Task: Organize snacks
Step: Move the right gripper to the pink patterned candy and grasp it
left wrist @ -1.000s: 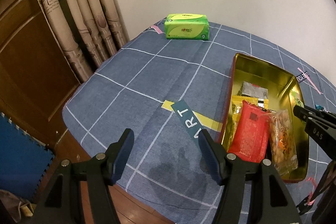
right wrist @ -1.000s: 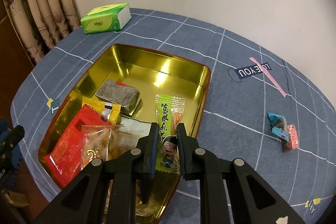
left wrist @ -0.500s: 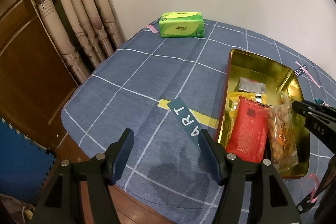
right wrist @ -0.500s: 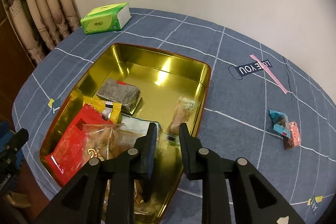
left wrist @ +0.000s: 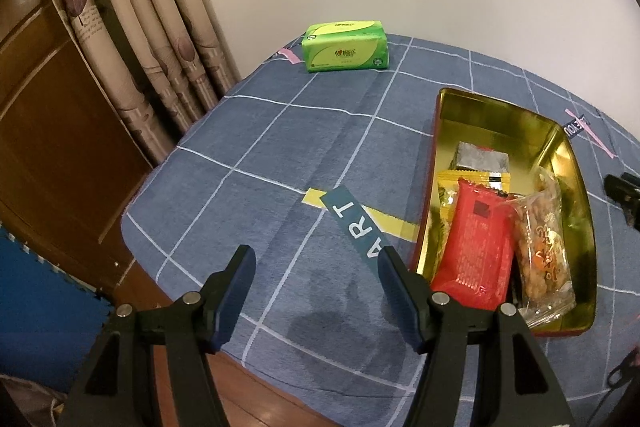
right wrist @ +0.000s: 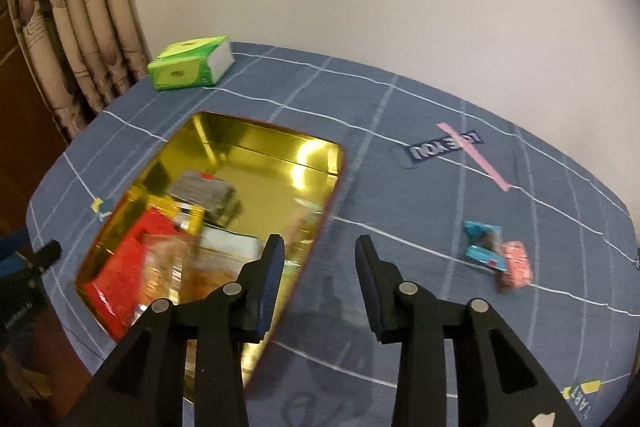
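Observation:
A gold tin tray on the blue checked tablecloth holds a red packet, a clear bag of orange snacks, a yellow packet and a grey packet. My left gripper hangs open over bare cloth left of the tray, with nothing in it. In the right wrist view my right gripper hovers over the tray's right rim. Its jaws are opening and nothing is between them. A blue wrapped snack and a pink one lie on the cloth to its right.
A green tissue pack sits at the far side of the table near the curtain. The table edge runs close under my left gripper, with wooden floor and a blue mat below. The picture in the right wrist view is blurred over the tray.
My right gripper let go of the green snack packet, which dropped into the tray. Its jaws spread and it drew away to the right. My left gripper stayed put.

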Demonstrator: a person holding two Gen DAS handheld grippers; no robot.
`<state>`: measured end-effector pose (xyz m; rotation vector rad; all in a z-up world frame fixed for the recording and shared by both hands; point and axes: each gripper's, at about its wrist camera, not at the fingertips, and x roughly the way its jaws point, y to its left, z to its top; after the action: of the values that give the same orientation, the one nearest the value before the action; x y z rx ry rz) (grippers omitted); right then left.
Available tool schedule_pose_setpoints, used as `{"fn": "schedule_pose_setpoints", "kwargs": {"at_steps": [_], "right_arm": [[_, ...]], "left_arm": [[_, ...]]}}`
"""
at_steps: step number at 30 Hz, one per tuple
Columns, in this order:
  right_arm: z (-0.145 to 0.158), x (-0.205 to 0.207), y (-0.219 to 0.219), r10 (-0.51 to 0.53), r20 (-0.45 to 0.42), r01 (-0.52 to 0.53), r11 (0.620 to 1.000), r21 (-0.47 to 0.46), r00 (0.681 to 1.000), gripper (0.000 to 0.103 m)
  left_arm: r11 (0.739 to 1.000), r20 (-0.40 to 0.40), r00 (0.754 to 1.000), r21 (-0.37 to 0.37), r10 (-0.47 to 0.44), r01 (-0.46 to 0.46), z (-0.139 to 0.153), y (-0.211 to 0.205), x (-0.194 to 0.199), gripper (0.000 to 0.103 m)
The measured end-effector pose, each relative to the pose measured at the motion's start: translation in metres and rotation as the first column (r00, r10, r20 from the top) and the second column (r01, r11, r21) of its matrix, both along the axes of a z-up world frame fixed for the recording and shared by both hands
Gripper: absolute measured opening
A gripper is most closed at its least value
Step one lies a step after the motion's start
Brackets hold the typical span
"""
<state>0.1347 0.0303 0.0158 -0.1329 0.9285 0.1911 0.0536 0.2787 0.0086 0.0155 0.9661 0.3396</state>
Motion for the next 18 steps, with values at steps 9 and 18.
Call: {"fn": "schedule_pose_setpoints", "kwargs": {"at_steps": [9,18], "right_arm": [[-0.014,0.001,-0.104,-0.144,-0.021,0.144,0.989,-0.02,0.989,0.034],[-0.038,0.011,-0.172,-0.192,-0.049,0.191,0.981,-0.029,0.98,0.034]], "left_arm": [[0.999,0.004,1.0,0.036,-0.008,0.008,0.001,-0.006,-0.001,0.065],[0.997,-0.001,0.999,0.068,-0.032,0.032,-0.002,-0.017,0.002,0.065]]}}
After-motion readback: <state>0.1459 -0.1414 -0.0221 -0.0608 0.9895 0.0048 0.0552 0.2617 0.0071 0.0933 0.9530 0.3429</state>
